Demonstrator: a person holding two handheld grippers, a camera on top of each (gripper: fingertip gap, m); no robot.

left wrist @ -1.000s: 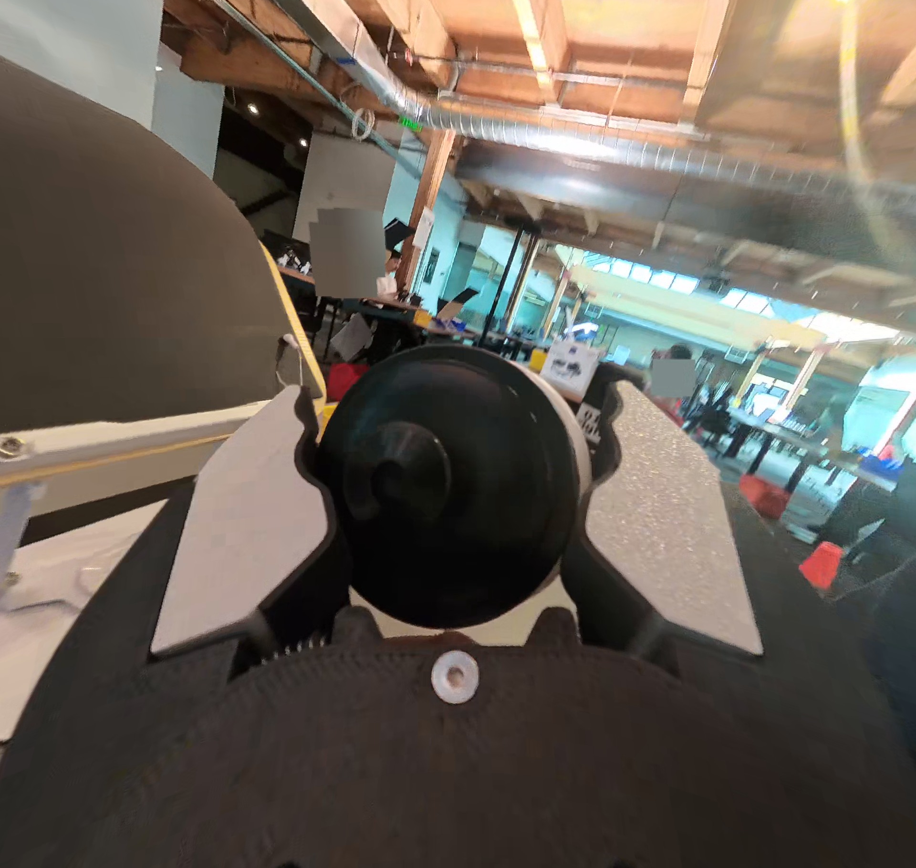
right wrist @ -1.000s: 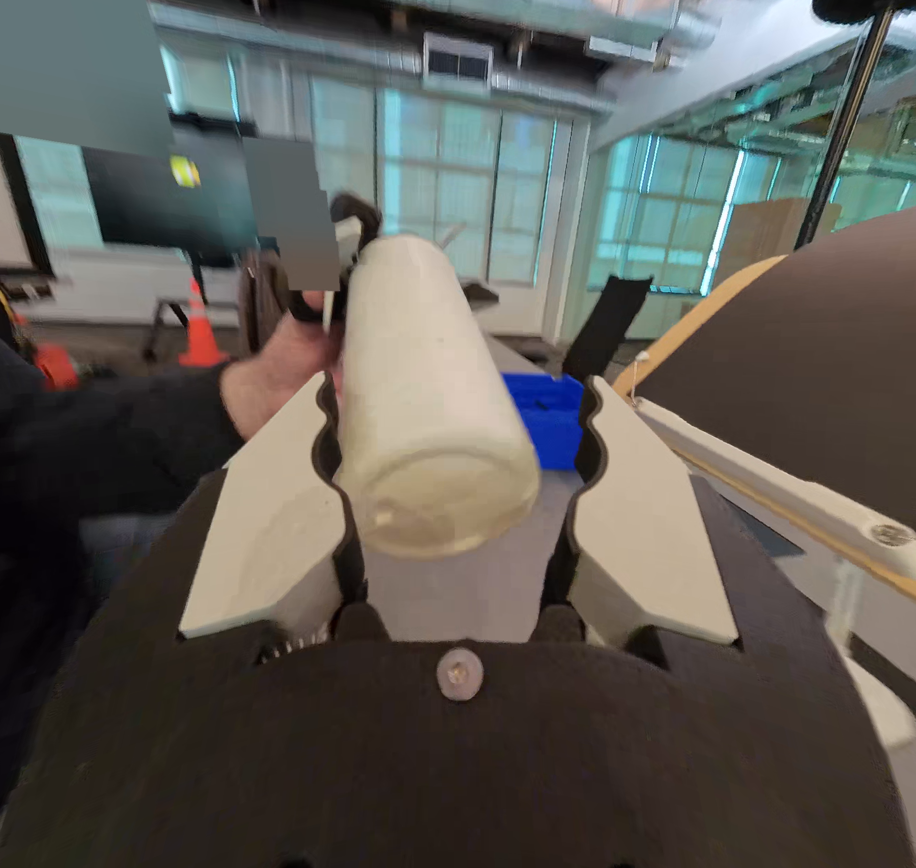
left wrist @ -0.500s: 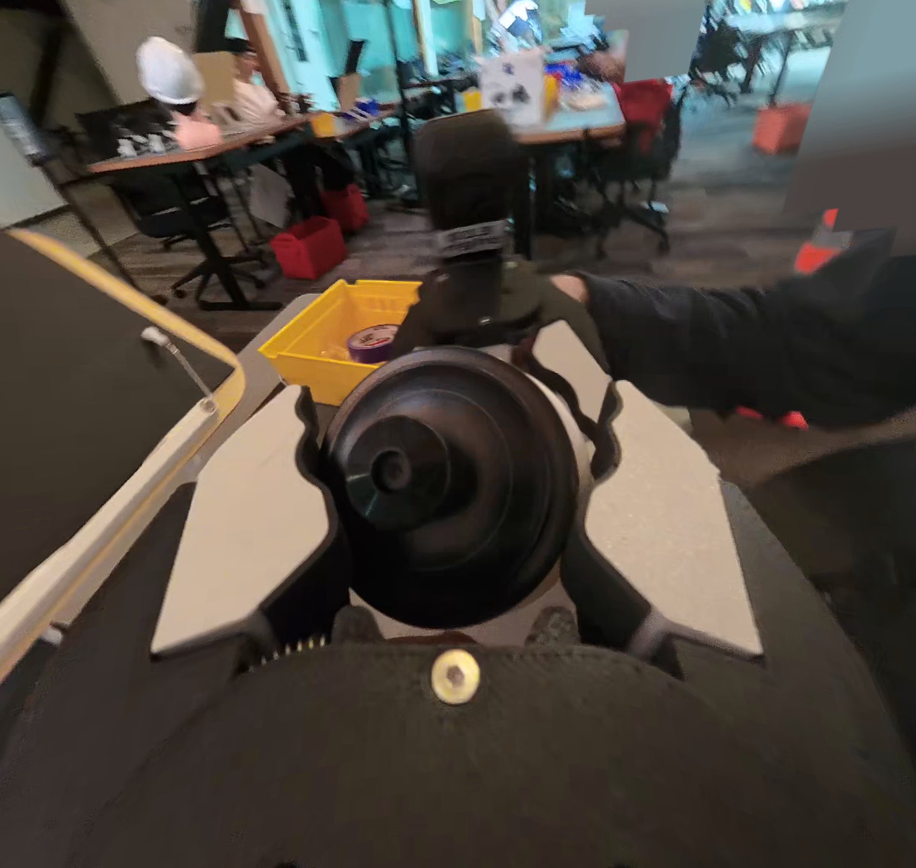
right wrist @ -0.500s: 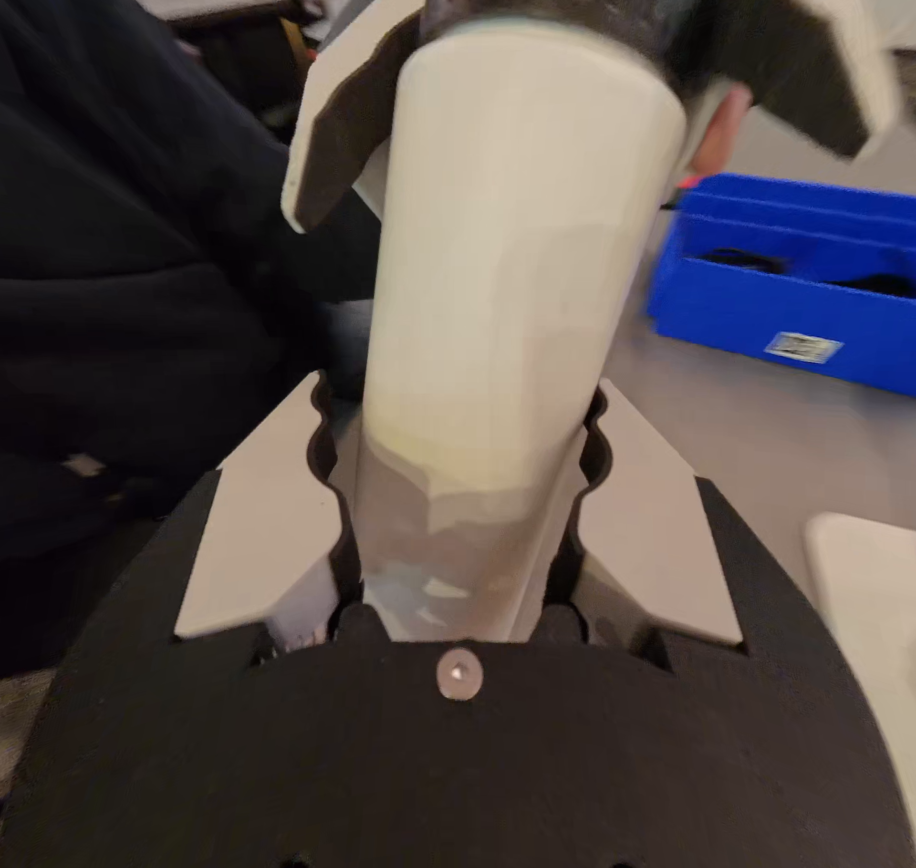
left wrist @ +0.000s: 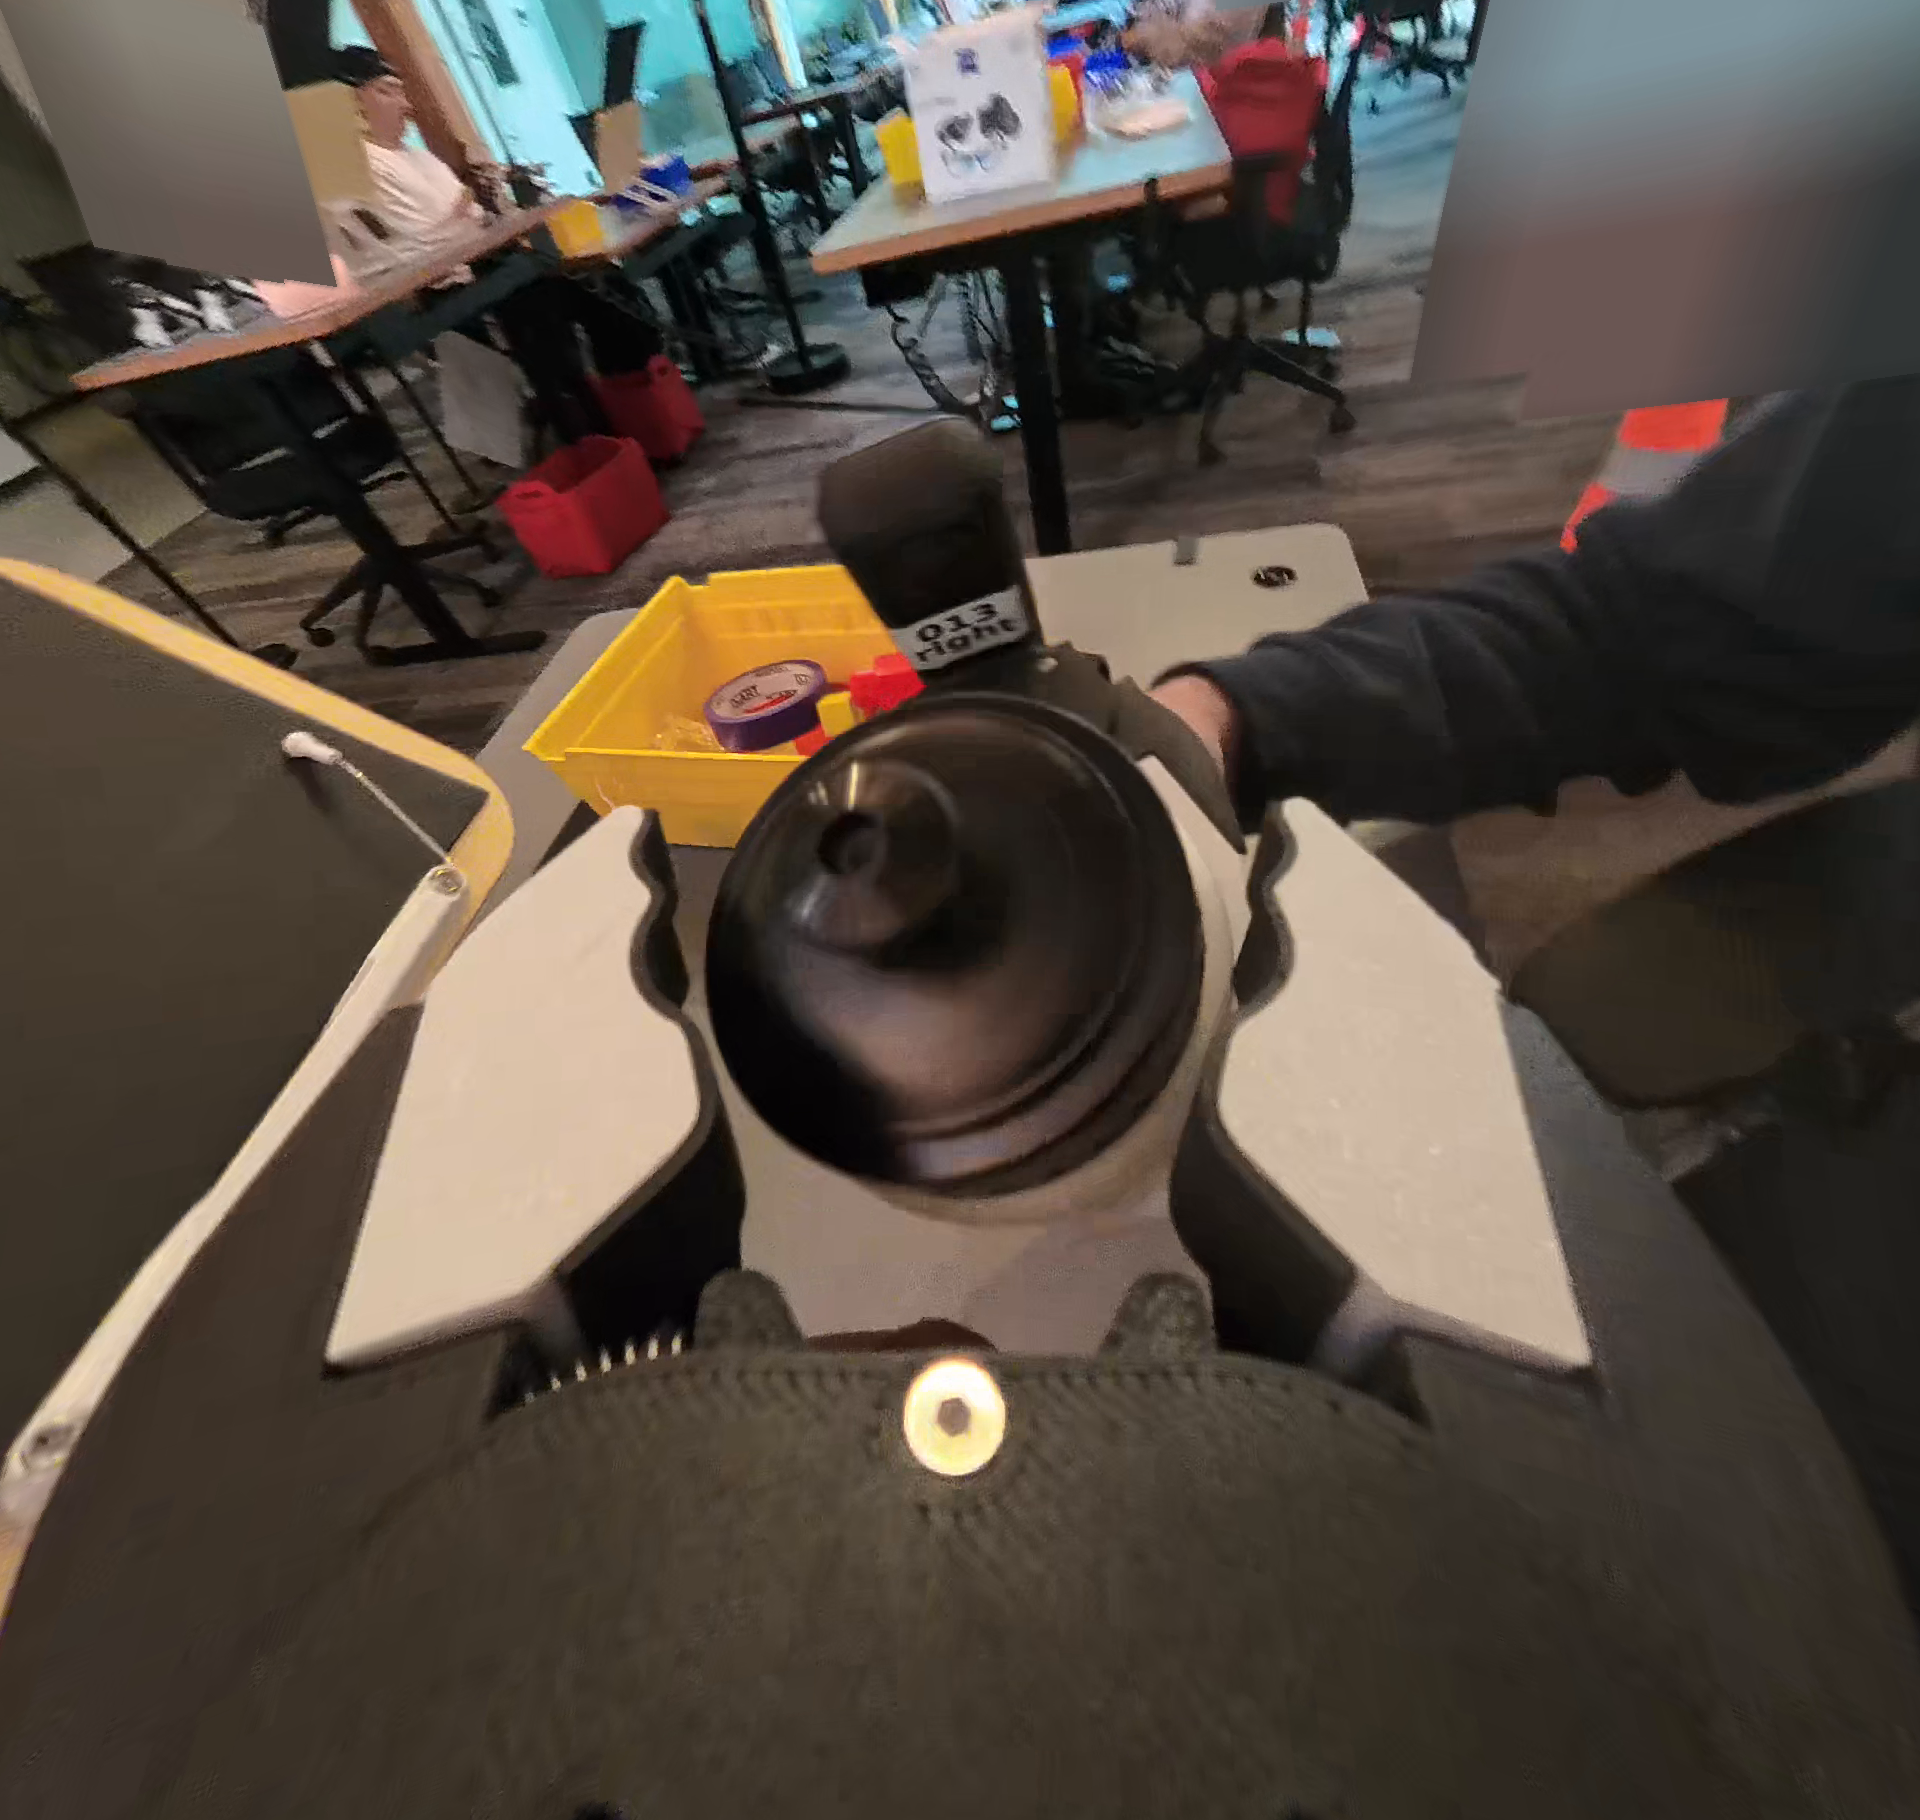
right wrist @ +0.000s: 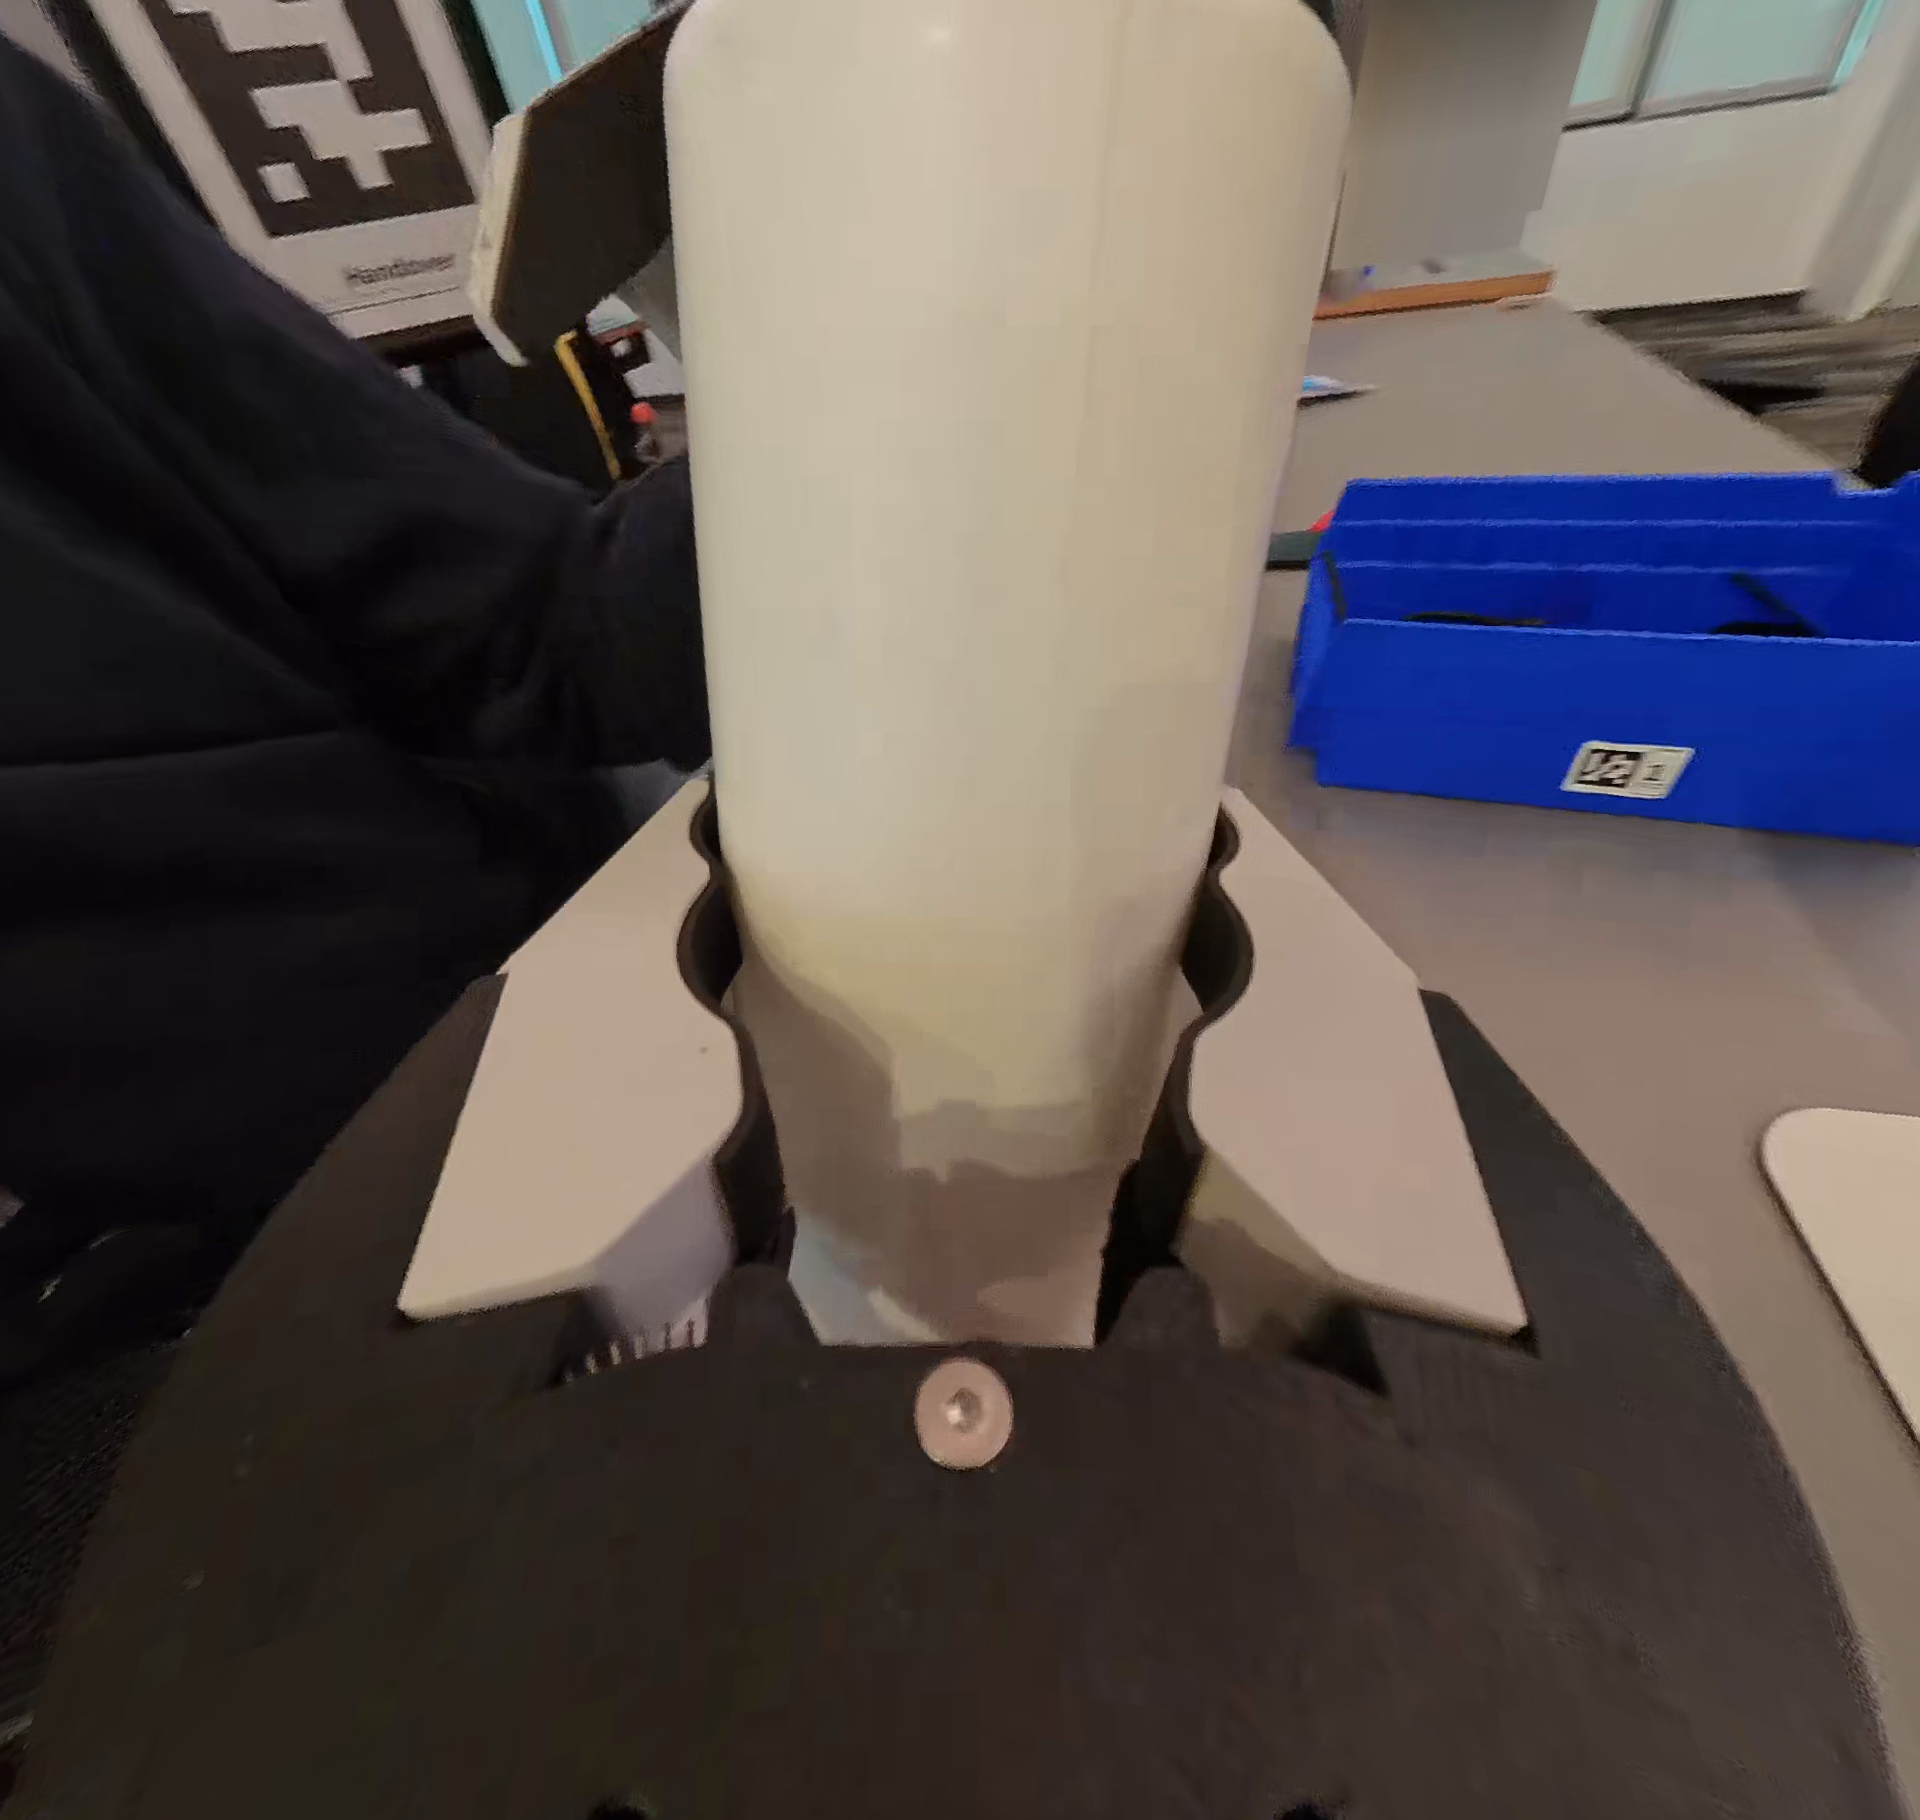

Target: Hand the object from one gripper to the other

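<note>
Mid-frame, the white bottle (right wrist: 977,482) bridges both — right gripper (right wrist: 961,1022) clamped on its base, left gripper (left wrist: 951,981) spread around the black lid, handing off.

Even, fairly bright indoor light fills both views. Pale glints sit on the glossy black round lid (left wrist: 956,949), and the claw's bright centre screw (left wrist: 954,1415) glares. Wide-angle bending curves the frame edges. The tall cream-white cylindrical bottle (right wrist: 987,482) is softly blurred, with grey shadow at its base. The blue plastic bin (right wrist: 1621,710) is smeared.
</note>
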